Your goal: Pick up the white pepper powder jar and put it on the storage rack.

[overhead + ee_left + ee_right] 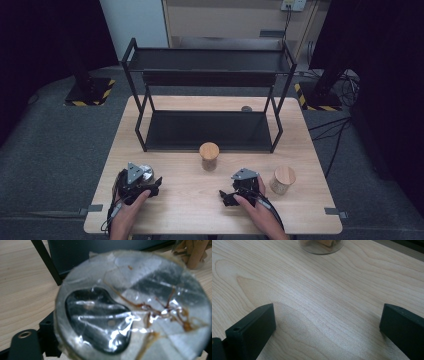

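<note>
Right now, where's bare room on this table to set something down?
Bare tabletop between the left hand-held gripper and the right hand-held gripper; both rack shelves are empty. Crowded: around the two wood-lidded jars, centre and right.

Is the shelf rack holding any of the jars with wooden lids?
No, both shelves of the black rack are bare, and the two wooden-lidded jars stand on the table in front of it.

Pale matt wood table (190, 200) — glossy glass jar (132, 305), black metal rack (207, 75).
</note>
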`<move>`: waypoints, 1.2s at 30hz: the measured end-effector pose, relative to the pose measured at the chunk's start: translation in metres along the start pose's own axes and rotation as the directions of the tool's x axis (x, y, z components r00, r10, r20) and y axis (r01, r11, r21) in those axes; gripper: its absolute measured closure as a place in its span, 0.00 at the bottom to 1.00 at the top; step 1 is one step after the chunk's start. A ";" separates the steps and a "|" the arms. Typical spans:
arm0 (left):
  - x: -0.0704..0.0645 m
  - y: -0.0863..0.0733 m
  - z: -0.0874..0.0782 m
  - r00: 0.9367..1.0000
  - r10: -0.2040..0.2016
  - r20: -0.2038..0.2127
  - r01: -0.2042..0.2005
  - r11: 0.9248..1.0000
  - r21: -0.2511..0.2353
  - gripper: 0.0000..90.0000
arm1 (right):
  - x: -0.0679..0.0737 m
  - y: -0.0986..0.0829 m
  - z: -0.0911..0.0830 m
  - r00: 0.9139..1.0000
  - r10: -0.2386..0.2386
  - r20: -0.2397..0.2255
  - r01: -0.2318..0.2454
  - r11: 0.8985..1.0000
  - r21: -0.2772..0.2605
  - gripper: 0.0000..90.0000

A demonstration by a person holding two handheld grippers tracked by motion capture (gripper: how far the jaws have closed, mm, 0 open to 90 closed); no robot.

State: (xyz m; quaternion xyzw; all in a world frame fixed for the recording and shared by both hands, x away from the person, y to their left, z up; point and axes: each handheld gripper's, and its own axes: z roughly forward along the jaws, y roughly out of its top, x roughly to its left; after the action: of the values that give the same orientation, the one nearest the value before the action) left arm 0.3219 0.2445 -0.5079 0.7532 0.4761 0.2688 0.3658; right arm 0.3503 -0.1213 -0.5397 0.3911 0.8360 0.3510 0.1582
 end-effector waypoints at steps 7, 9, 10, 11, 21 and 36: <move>-0.001 -0.007 -0.001 1.000 -0.004 -0.003 0.004 1.000 -0.022 0.32 | 0.000 0.000 0.000 1.000 0.000 0.000 0.000 1.000 0.000 0.00; -0.001 -0.007 -0.001 1.000 -0.008 -0.002 0.008 1.000 -0.026 0.32 | 0.000 0.000 0.000 1.000 0.000 0.000 0.000 1.000 0.000 0.00; 0.000 -0.007 -0.001 1.000 -0.010 -0.002 0.010 1.000 -0.027 0.32 | 0.000 0.000 0.000 1.000 0.000 0.000 0.000 1.000 0.000 0.00; 0.000 -0.007 -0.002 1.000 -0.010 -0.002 0.010 1.000 -0.027 0.32 | 0.000 0.000 0.000 1.000 0.000 0.000 0.000 1.000 0.000 0.00; 0.001 0.003 -0.011 0.999 0.034 0.037 -0.033 0.999 -0.035 0.33 | 0.000 0.000 0.000 1.000 0.000 0.000 0.000 1.000 0.000 0.00; -0.001 0.020 -0.003 0.984 0.132 0.123 -0.129 0.991 -0.034 0.33 | 0.000 0.000 0.000 1.000 0.000 0.001 0.000 1.000 0.000 0.00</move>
State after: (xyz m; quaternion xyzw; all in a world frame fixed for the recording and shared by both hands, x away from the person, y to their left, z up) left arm 0.3300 0.2390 -0.4901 0.7934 0.3984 0.2504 0.3862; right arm 0.3503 -0.1212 -0.5397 0.3913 0.8359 0.3508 0.1584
